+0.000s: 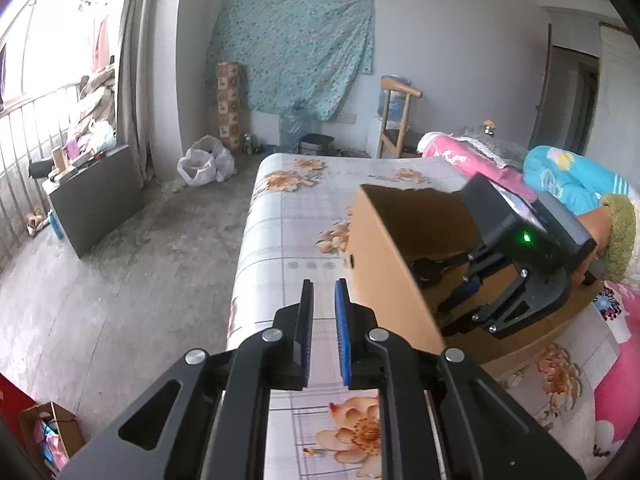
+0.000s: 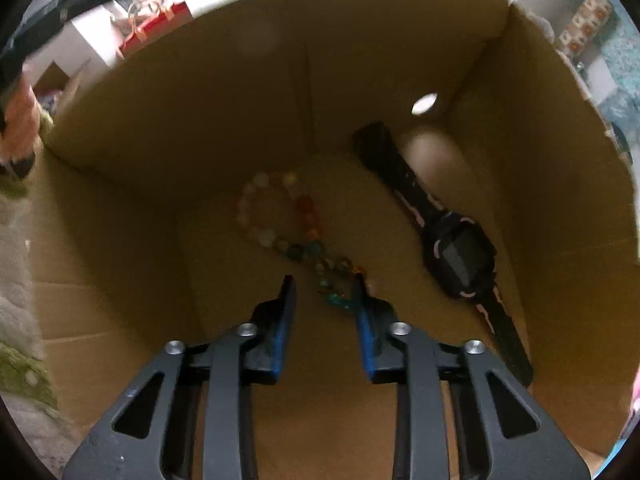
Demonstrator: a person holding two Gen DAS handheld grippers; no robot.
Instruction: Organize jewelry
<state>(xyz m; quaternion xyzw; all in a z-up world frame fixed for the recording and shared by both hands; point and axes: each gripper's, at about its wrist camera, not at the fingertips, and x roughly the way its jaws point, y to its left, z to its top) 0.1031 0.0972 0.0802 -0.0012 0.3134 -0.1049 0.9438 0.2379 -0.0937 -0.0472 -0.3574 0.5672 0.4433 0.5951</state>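
Two items in box (image 2: 520, 200) – bracelet (image 2: 280, 224), seemingly watch (image 2: 460, 252).

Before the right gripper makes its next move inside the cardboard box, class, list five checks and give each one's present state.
1. Right gripper inside cardboard box: ok.
2. Bead bracelet on the box floor: ok.
3. Black watch lying beside the bracelet, apart from it: ok.
4. Right jaws free of the beads: cannot tell; the picture is blurred there.
5. Left gripper outside the box, nothing between its pads: ok.

floral bed (image 1: 280, 216), cardboard box (image 1: 384, 248) (open-topped)
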